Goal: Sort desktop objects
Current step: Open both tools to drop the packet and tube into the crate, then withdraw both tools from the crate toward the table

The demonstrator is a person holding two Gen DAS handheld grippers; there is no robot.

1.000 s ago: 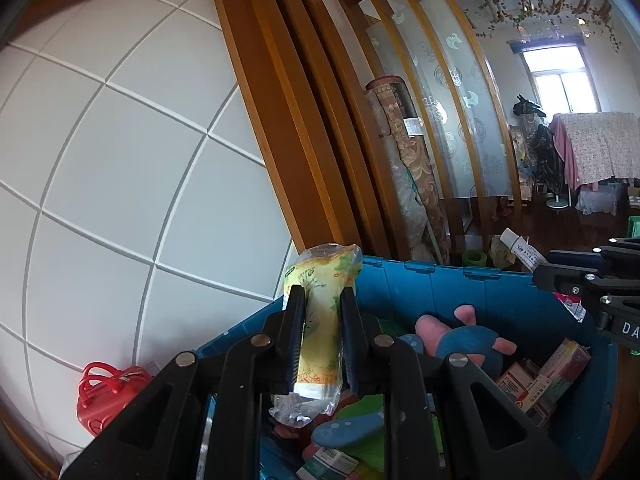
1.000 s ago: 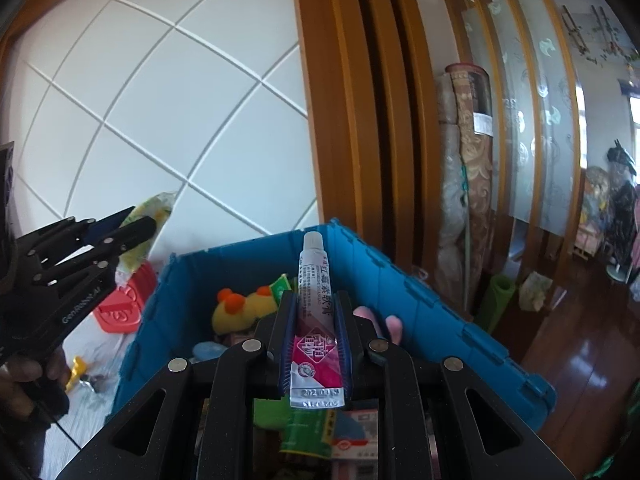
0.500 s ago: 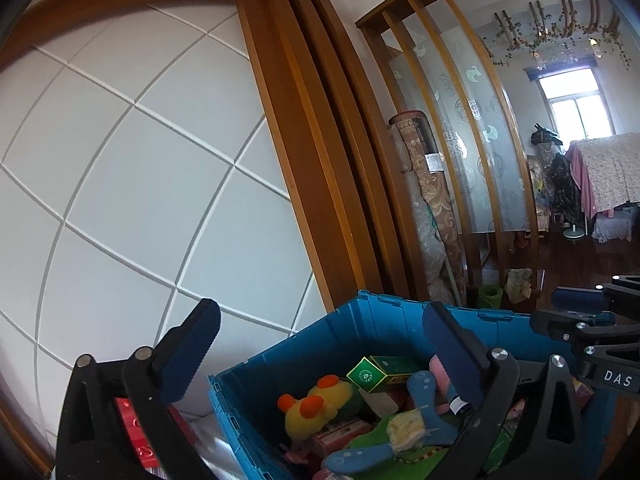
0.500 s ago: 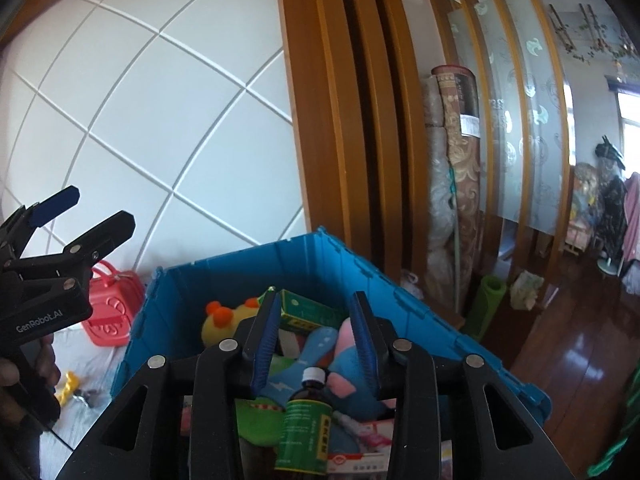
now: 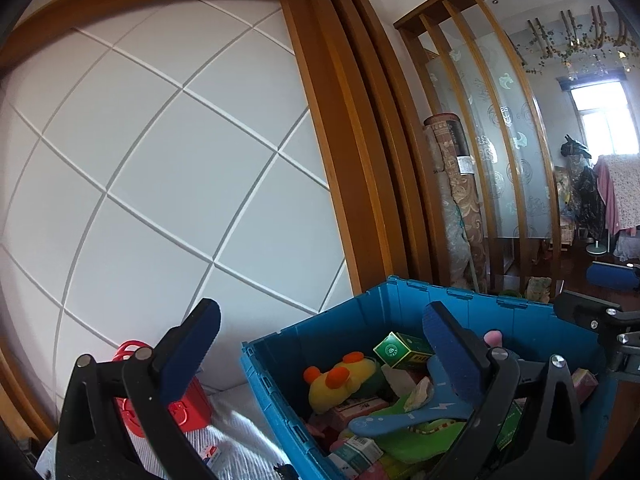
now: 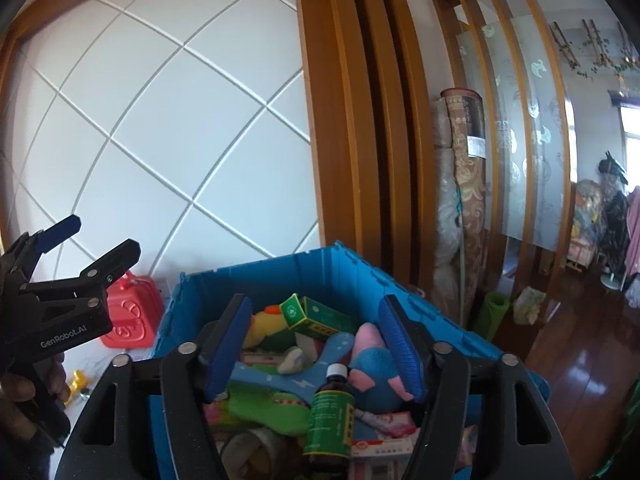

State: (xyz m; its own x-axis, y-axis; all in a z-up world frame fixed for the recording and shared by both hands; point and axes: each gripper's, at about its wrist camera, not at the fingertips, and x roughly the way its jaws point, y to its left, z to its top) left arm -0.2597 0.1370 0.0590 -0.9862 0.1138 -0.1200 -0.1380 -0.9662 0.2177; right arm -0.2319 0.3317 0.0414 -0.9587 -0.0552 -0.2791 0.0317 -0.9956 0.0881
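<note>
Both grippers are hovering over the blue bin (image 6: 360, 276), nothing in either.

Left gripper (image 5: 320, 344): jaws standing fully released, empty. It's sitting at the bin's left wall, so the gap is straddling the rim — one finger over the counter side, the other over the toys.

Right gripper (image 6: 316, 346): jaws opening right now, nothing pressed between them. It's looking straight into the bin, tilted slightly down.

Sorted stuff is piling up in the bin: green-label bottle (image 6: 330, 416) lying directly below the right gap, cap pointing away from the camera, long axis roughly in line with the fingers. Around it a green box (image 6: 316, 314), a yellow plush (image 5: 340, 376) and a blue plush (image 6: 376, 376).

What's left outside: red toy case (image 6: 134, 312) and a small yellow piece (image 6: 76, 382), both sitting on the counter left of the bin. Case is just beside the bin's left wall.

Key relation: both leftovers are lying left of the bin, on the left gripper's side. Left hand (image 6: 24, 396) is clearly nearer; right would have to cross over the bin. I'm reading the next pick as left-hand, swinging left and down. The yellow piece's long axis is too small to call.
</note>
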